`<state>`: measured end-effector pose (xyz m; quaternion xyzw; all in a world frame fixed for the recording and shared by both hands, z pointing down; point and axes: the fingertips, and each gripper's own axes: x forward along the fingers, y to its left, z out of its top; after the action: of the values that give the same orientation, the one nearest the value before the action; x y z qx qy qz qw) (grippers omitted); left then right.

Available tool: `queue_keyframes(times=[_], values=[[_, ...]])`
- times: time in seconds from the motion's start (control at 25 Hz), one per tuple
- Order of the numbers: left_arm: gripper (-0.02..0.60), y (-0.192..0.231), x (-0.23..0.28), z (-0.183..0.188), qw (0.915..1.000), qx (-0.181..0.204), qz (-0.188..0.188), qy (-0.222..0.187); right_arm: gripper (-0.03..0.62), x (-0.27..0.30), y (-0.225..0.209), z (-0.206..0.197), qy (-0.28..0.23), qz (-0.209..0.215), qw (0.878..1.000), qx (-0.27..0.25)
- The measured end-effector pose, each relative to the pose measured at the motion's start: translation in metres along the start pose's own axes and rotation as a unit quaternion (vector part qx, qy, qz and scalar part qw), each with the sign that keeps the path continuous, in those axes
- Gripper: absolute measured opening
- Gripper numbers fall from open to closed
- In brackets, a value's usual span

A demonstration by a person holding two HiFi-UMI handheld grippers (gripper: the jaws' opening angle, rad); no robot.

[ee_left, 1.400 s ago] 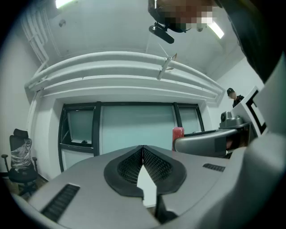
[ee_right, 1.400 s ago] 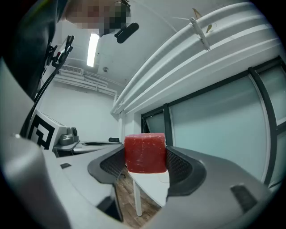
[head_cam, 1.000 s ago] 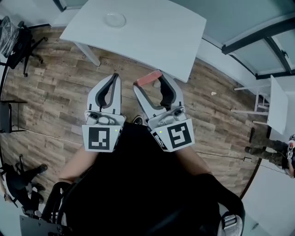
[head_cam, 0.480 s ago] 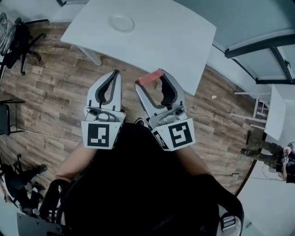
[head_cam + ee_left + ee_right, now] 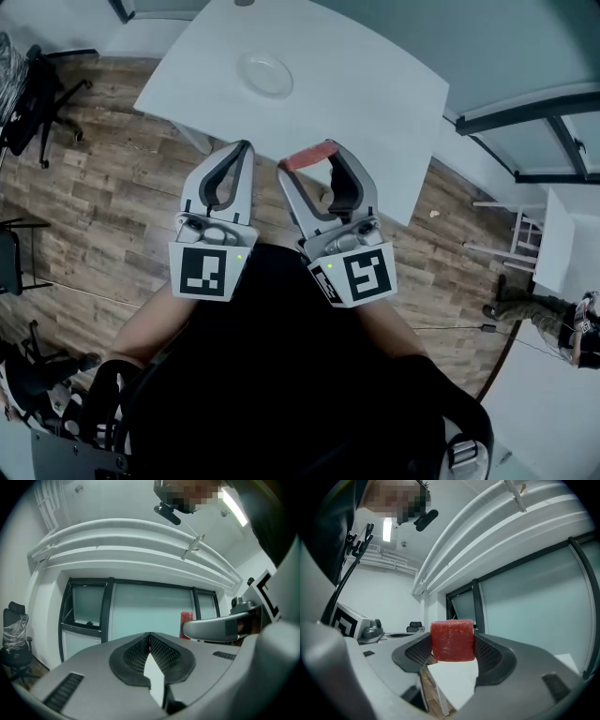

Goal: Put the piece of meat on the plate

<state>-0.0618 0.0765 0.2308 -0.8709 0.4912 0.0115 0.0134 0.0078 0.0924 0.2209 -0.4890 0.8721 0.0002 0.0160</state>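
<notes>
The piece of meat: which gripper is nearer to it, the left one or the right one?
Right. The right gripper holds the piece of meat between its fingers. The left gripper is shut and empty, apart from the meat, on its left side.

White table [image 5: 366,84], wood-plank floor [image 5: 103,197], black office chair [image 5: 33,89] at left, glass partition [image 5: 150,611]

I counted two tools, a left tool [image 5: 240,147] and a right tool [image 5: 315,160], one meat piece [image 5: 306,157], one plate [image 5: 265,74] and one tabletop [image 5: 375,89].
</notes>
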Motion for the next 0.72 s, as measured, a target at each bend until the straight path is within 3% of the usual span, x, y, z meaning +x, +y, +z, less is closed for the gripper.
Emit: queue_keyframes(times=[0.36,0.72], values=[[0.005,0.035,0.002,0.003,0.9999,-0.006,-0.005,-0.01,0.282,0.031,0.013,0.004,-0.005,-0.009,1.0,-0.01],[0.005,0.036,0.008,-0.006,0.9999,-0.014,-0.003,-0.001,0.282,0.036,0.007,-0.004,0.009,-0.01,1.0,-0.012]])
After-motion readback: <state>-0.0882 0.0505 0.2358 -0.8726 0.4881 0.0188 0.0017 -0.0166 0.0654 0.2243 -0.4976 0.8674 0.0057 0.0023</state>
